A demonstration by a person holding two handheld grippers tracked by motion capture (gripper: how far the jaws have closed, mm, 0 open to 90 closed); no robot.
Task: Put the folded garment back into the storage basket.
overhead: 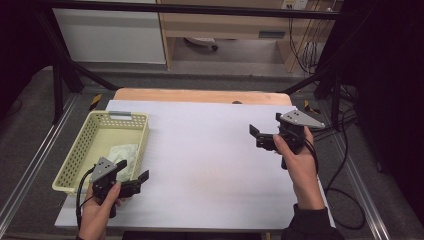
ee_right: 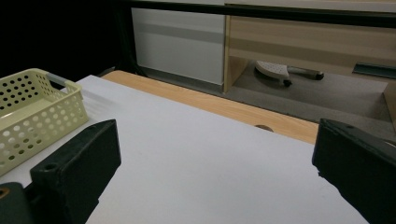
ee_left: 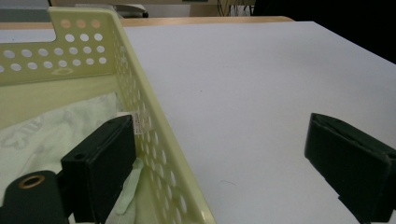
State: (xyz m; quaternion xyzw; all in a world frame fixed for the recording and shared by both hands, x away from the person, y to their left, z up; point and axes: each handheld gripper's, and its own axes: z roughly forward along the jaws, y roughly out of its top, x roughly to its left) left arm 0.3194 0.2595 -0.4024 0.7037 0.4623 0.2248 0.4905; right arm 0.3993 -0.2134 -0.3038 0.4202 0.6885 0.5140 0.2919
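In the high view, a pale yellow perforated basket (overhead: 82, 150) sits at the left side of the white worktop (overhead: 210, 160), and a light green cloth (overhead: 122, 154) lies crumpled inside it toward the near right corner. The left gripper (overhead: 134, 176), held in the person's left hand (overhead: 97, 212), hovers at the basket's near right corner with its jaws spread; one jaw reaches over the basket's rim above the cloth, the other hangs outside over the bare worktop. The right gripper (overhead: 264, 131), held in the right hand (overhead: 295, 155), is well apart from the basket on the far right side of the worktop, jaws also spread and pinching nothing. In the left gripper view, the basket's right wall (ee_left: 154, 154) runs up between the two black jaws: the left jaw sits inside the basket just above the cloth (ee_left: 46, 135), close to a small white label on it, though whether it touches the fabric cannot be told; the right jaw stands over the empty worktop. In the right gripper view, the wide-spread jaws frame bare worktop (ee_right: 201, 168), with the basket (ee_right: 37, 116) far off at the left edge.
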